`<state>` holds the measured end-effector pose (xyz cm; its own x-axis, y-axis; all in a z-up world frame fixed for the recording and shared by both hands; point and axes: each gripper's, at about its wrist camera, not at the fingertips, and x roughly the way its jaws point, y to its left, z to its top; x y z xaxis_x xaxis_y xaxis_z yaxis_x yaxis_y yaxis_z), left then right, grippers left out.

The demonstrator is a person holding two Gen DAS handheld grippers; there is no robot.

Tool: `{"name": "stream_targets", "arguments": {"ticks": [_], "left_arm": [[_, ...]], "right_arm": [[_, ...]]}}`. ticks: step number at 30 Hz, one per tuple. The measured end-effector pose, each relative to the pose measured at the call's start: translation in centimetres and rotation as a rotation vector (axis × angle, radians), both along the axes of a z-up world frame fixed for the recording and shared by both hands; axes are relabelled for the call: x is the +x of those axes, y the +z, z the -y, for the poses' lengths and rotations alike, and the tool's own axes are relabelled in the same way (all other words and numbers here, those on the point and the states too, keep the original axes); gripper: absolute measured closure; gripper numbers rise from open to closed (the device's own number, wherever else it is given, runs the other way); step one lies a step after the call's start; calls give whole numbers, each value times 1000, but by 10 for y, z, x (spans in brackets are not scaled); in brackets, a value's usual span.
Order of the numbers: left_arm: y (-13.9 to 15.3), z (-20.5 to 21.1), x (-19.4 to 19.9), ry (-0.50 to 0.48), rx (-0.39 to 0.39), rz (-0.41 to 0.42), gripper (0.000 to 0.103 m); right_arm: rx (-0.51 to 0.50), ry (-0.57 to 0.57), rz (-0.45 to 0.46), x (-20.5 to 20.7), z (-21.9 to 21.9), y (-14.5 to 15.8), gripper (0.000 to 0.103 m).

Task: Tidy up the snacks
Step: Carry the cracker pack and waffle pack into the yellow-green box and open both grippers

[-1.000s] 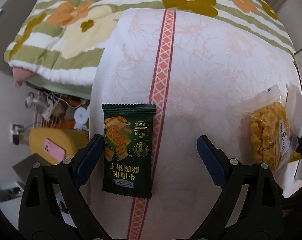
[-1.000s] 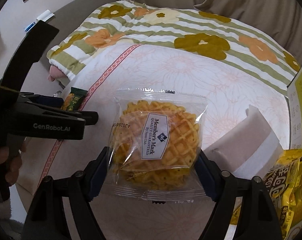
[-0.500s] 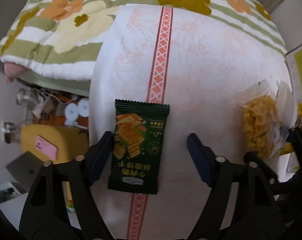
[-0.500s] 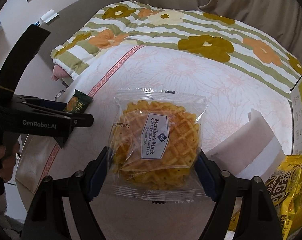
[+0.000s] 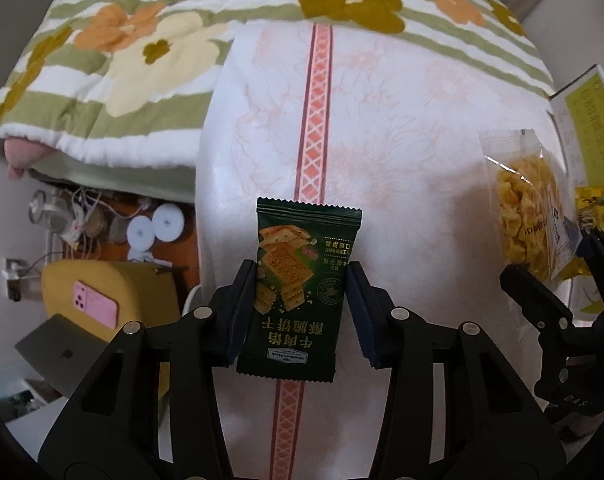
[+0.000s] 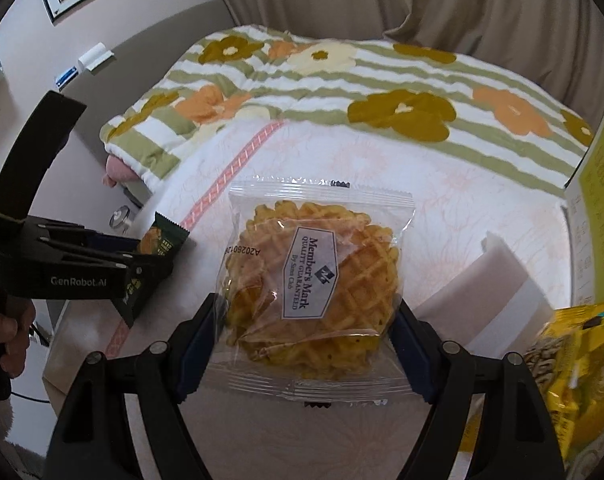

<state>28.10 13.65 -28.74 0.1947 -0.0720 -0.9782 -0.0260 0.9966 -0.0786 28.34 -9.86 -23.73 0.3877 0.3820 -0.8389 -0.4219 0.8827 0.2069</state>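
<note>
Both tongs are clenched: the left gripper (image 5: 302, 280) grasps a green cracker packet (image 5: 298, 292) at 6 o'clock in its view, the right gripper (image 6: 306, 320) grasps a clear waffle packet (image 6: 318, 284). Under them lies a white cloth (image 5: 402, 140) with a pink band. At 4 o'clock of the right view sits a yellow snack bag (image 6: 574, 364). Farther, toward 12 o'clock, spreads a flowered quilt (image 6: 342, 80), then curtains (image 6: 462, 0).

Cracker packet (image 5: 298, 292) lies on the cloth (image 5: 402, 152), waffle packet (image 5: 526, 212) right.
</note>
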Motion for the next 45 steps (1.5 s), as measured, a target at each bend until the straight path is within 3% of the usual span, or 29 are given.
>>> {"name": "stream_targets", "arguments": {"ticks": [5, 13, 20, 25, 31, 37, 44, 45], "left_arm": [[39, 1, -3, -32, -32, 70, 62], [117, 30, 5, -173, -114, 228, 62], [163, 92, 17, -284, -179, 304, 62], [188, 161, 17, -349, -224, 341, 62], [201, 251, 14, -384, -281, 346, 62], [189, 339, 9, -412, -324, 296, 62], [162, 395, 5, -457, -300, 248, 61], [159, 399, 6, -460, -296, 237, 55]], "right_arm": [[11, -60, 43, -10, 8, 36, 26], [56, -244, 82, -29, 44, 101, 26], [66, -394, 142, -41, 108, 150, 26], [58, -470, 169, -51, 173, 167, 26], [50, -492, 166, -60, 257, 170, 26], [58, -485, 132, -56, 321, 165, 26], [97, -487, 84, -51, 354, 151, 26], [102, -489, 82, -52, 357, 149, 26]]}}
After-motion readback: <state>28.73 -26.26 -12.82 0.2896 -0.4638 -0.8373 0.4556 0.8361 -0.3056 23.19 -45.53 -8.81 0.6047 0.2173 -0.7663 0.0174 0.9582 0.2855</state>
